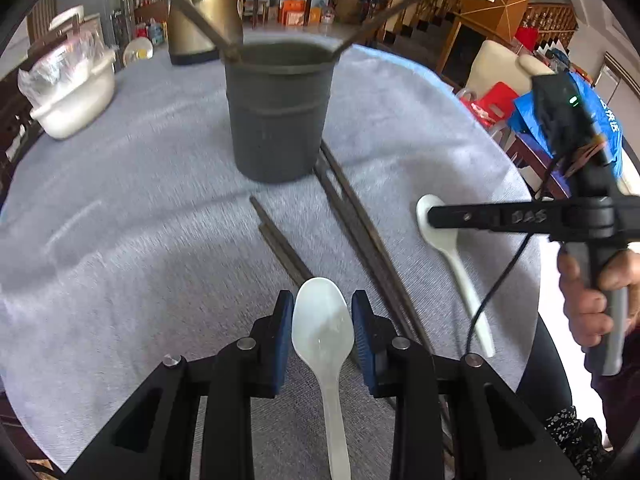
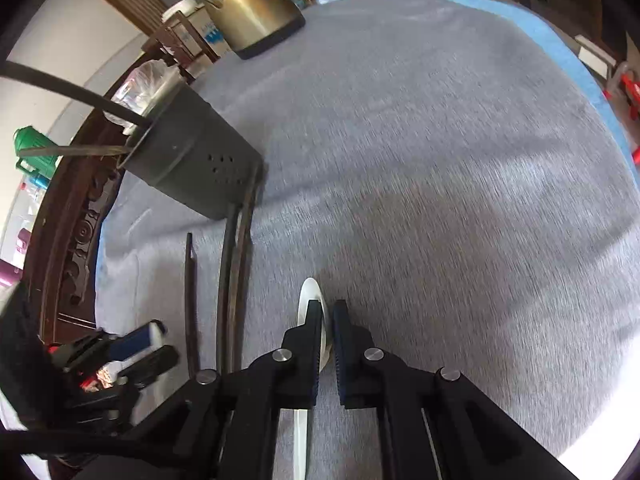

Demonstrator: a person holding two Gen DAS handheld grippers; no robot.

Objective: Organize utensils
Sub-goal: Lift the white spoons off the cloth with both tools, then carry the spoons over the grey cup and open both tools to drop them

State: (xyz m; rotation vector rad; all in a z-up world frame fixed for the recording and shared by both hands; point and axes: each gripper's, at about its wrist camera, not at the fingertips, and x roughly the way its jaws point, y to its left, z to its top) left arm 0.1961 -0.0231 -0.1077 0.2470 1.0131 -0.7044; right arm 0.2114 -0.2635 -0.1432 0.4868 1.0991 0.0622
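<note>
In the left wrist view, the left gripper (image 1: pixel 323 316) sits at the bottom centre of the frame with its jaws spread apart on either side of a white spoon (image 1: pixel 323 332). The spoon's bowl lies between the blue pads (image 1: pixel 280 334) with a sliver of gap on each side, so the jaws look released rather than clenched; its handle runs down toward the bottom edge. The spoon rests on the grey-clothed table (image 1: pixel 120 220).

Above centre stands a dark grey utensil holder (image 1: pixel 278 120), upright, with two dark chopsticks (image 1: pixel 400 4) leaning out of its rim toward the upper corners. More chopsticks (image 1: pixel 360 240) lie loose on the cloth, running from the holder's base down toward the lower right, and a shorter pair (image 1: pixel 280 240) lies just left of them.

At the right of the frame, the right gripper (image 1: pixel 436 216) reaches in sideways, its tip over the bowl of a second white spoon (image 1: pixel 460 264) lying near the table edge. In the right wrist view, the right gripper (image 2: pixel 326 320) has its jaws nearly together around this spoon's (image 2: pixel 308 300) bowl, seen edge-on; whether they actually pinch it I cannot tell.

A brass-coloured kettle (image 1: pixel 204 12) stands behind the holder, and a white lidded pot (image 1: pixel 72 96) wrapped in plastic sits at the upper left.
</note>
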